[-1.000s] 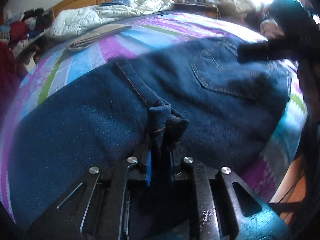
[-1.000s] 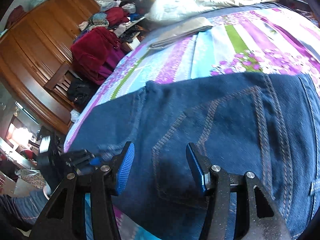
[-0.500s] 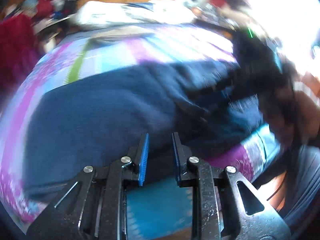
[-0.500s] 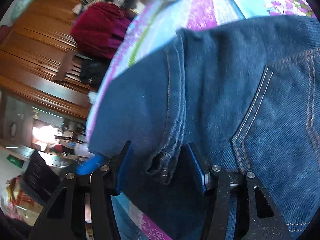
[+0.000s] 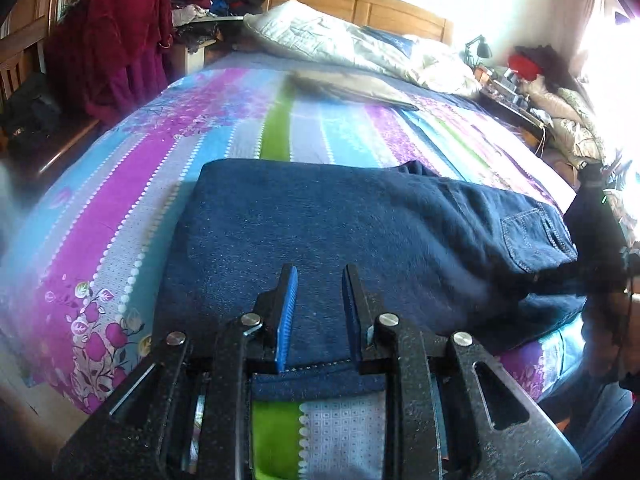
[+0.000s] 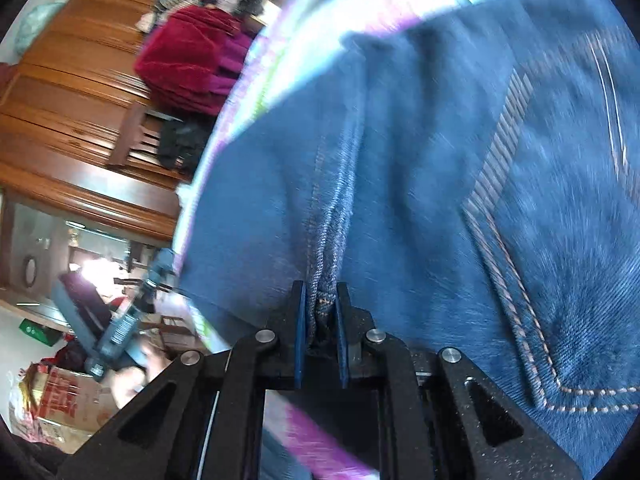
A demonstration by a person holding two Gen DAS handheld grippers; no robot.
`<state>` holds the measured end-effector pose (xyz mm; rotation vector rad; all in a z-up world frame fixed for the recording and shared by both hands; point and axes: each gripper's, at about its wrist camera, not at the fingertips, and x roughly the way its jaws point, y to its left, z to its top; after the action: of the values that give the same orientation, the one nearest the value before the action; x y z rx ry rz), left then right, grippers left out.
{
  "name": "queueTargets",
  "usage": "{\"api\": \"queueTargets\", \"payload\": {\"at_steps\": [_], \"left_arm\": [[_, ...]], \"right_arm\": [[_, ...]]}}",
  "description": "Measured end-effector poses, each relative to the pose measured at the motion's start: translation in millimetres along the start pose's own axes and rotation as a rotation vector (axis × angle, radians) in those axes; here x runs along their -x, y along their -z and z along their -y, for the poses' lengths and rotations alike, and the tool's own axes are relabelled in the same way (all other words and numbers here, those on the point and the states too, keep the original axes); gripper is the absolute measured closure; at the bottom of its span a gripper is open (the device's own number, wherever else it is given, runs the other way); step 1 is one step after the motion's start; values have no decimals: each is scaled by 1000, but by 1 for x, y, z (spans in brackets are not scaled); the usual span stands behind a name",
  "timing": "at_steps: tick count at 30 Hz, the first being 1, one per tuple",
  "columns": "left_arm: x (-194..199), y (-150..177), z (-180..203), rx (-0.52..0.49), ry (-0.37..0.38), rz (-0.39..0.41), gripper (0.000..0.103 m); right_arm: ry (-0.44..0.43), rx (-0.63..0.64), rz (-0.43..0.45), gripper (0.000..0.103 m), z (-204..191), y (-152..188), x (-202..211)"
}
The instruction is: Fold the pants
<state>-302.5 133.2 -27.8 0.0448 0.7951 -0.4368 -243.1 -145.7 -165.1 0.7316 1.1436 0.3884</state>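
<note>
I see the jeans (image 5: 360,236) lying folded on the striped bed (image 5: 168,168). My right hand-held gripper (image 6: 321,316) pinches a denim seam ridge; my left hand-held gripper (image 5: 318,312) hangs narrowly parted, empty, over the near hem.

Dark blue denim pants (image 5: 360,232) lie near the front edge of a bedspread (image 5: 168,160) striped lengthwise in magenta, sky blue, lilac and one bright green band, with white dotted lines between the stripes and pink flowers with green leaves printed at its front left corner. The pants carry tan stitching along the side seam and around a back pocket (image 6: 560,240). Both grippers are speckled black metal with bright blue finger pads (image 5: 289,312) and silver round pins. At the far edge lies a white quilt (image 5: 360,48) before a honey-brown wooden headboard (image 5: 360,4). A deep red garment (image 5: 116,48) hangs beyond the left edge.
</note>
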Motion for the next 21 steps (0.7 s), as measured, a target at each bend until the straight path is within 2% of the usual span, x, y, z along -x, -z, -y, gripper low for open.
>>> {"api": "queueTargets", "payload": {"at_steps": [2,3,5,6,8,13,14,16,18,19,20,21], "left_arm": [[-6,2,3,-10,-11,-12,79],[-11,4,6,-19,-18,-25,79],[-14,11,7,-32,-17,-41,79],[-17,14,7,-37,-22,-50,79],[-25,22,3,-33,-39,-68,78],[-32,23,-3,-16,-36,-97,78],[-32,23,-3,-16,-35,-99,78],[-32,24,-4,-17,-37,-103,77],[-31,24,-4,-17,-39,-106,77],[-30,24,-4,-17,-44,-107,77],[-27,24,-4,-19,-49,-104,77],[-23,24,-5,-18,-52,-98,77]], "right_arm": [[31,39,9,83,-5,-3,4],[84,93,27,73,-13,-5,11],[190,227,102,71,-34,-10,30],[222,276,148,71,-43,-17,38],[251,352,184,71,-58,-35,36],[314,511,135,71,-83,-100,-32],[331,530,104,71,-81,-107,-48],[365,535,-17,83,-68,-120,-81],[405,578,-33,83,-78,-120,-83],[433,593,-23,79,-88,-120,-79],[427,613,11,79,-97,-118,-73],[378,636,55,79,-113,-116,-70]]}}
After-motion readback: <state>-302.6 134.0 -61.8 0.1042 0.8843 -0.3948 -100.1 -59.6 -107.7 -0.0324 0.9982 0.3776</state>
